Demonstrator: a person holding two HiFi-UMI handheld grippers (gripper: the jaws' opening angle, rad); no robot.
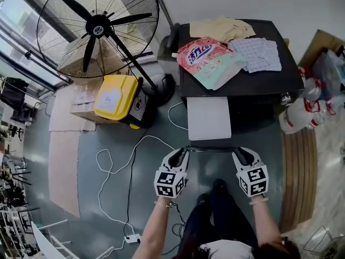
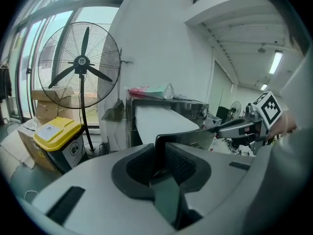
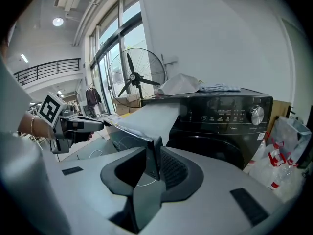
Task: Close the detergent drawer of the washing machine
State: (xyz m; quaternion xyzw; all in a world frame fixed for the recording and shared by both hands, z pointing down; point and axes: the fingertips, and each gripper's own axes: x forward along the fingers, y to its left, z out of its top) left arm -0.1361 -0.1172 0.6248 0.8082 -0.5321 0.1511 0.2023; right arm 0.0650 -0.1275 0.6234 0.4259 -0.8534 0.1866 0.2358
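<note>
The person's dark-trousered legs (image 1: 215, 215) stand on the grey floor (image 1: 108, 209), both forearms reaching forward. The left claw (image 1: 182, 152) is clamped on the left end of the detergent drawer's dark front panel (image 1: 209, 149), and the right claw (image 1: 236, 153) is clamped on its right end. Each gripper view shows the thin panel edge pinched between the ribbed pads (image 2: 180, 161).

The white detergent drawer (image 1: 208, 117) stands pulled well out of the black washing machine (image 1: 269, 82), away from the control panel with its dial (image 3: 254, 114).

The machine's top serves as a surface. On it lie a pink and green detergent pouch (image 1: 207, 61), a beige cloth (image 1: 222, 28) towards the wall and a checked cloth (image 1: 259, 54) beside the pouch.

To the left, a large pedestal fan (image 1: 97, 26) stands before tall windows (image 3: 105, 53), with a yellow bin (image 1: 116, 96) near its base. A white cable (image 1: 108, 171) loops across the floor to a power strip (image 1: 131, 238), and flat cardboard sheets (image 1: 63, 161) lie further left. Plastic bags (image 1: 302, 115) sit against the machine's right side, next to a wooden board (image 1: 296, 177).
</note>
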